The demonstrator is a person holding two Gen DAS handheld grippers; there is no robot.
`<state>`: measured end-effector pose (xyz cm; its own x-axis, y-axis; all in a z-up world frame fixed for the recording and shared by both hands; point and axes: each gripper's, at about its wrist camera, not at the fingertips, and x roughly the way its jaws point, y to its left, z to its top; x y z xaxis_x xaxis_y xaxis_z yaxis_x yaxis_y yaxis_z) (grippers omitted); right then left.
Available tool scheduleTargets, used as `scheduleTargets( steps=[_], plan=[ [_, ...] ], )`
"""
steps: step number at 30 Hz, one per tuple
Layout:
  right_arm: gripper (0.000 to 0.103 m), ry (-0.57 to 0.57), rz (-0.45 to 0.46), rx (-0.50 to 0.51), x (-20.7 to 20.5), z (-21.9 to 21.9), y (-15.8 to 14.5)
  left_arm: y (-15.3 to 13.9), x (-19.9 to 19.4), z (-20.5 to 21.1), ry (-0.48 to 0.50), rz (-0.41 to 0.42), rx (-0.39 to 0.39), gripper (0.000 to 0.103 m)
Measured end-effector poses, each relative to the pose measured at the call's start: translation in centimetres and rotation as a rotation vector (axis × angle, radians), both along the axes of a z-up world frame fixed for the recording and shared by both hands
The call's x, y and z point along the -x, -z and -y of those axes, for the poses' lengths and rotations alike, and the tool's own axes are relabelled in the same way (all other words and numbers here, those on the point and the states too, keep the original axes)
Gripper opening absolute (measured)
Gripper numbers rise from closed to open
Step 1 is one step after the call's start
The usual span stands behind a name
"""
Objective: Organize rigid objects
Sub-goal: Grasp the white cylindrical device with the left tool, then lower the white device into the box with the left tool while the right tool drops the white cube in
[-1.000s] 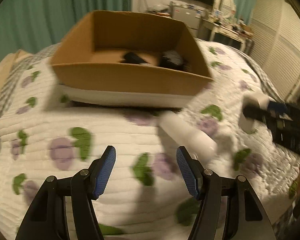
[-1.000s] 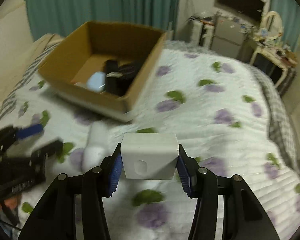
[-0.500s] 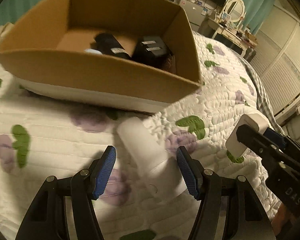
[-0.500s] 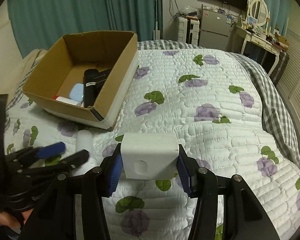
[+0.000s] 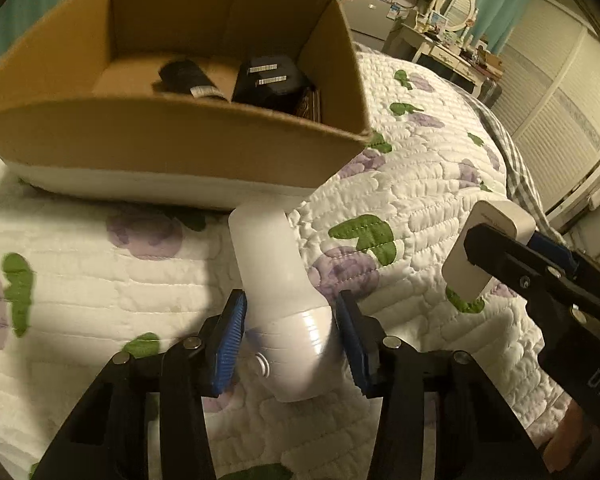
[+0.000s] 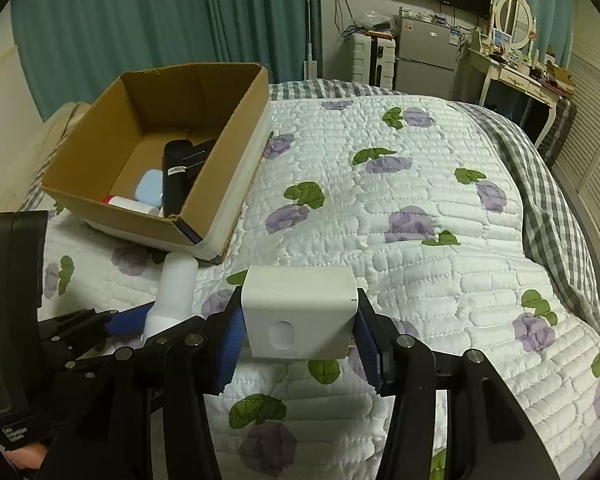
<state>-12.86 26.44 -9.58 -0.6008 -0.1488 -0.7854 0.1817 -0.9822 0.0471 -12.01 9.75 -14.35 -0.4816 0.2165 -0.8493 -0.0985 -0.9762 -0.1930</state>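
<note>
A white plastic bottle [image 5: 278,292] lies on the quilted bed, its far end close to the cardboard box [image 5: 172,148]. My left gripper [image 5: 290,332] has its blue pads on both sides of the bottle's cap end, closed against it. The bottle also shows in the right wrist view [image 6: 174,292]. My right gripper [image 6: 298,340] is shut on a white cube charger [image 6: 300,312] and holds it above the bed; the charger shows at the right of the left wrist view [image 5: 488,248]. The box [image 6: 220,184] holds black items, a light blue case and a white tube.
The floral quilt [image 6: 400,220] covers the bed to the right of the box. A grey checked blanket [image 6: 540,184] lies at the bed's right edge. A desk, mirror and small fridge stand at the back of the room.
My left gripper has moved forward over the white bottle and closed its pads onto the cap end. My right gripper has kept hold of the charger and stayed about level.
</note>
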Motion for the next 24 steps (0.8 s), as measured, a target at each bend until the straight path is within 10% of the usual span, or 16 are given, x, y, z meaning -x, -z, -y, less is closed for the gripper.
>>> scheduleTargets(
  steps=[24],
  plan=[
    [0.050, -0.163, -0.217, -0.002, -3.6, 5.1, -9.6, -13.8, -3.9, 3.8, -0.080, -0.342, 0.171, 0.046]
  ],
)
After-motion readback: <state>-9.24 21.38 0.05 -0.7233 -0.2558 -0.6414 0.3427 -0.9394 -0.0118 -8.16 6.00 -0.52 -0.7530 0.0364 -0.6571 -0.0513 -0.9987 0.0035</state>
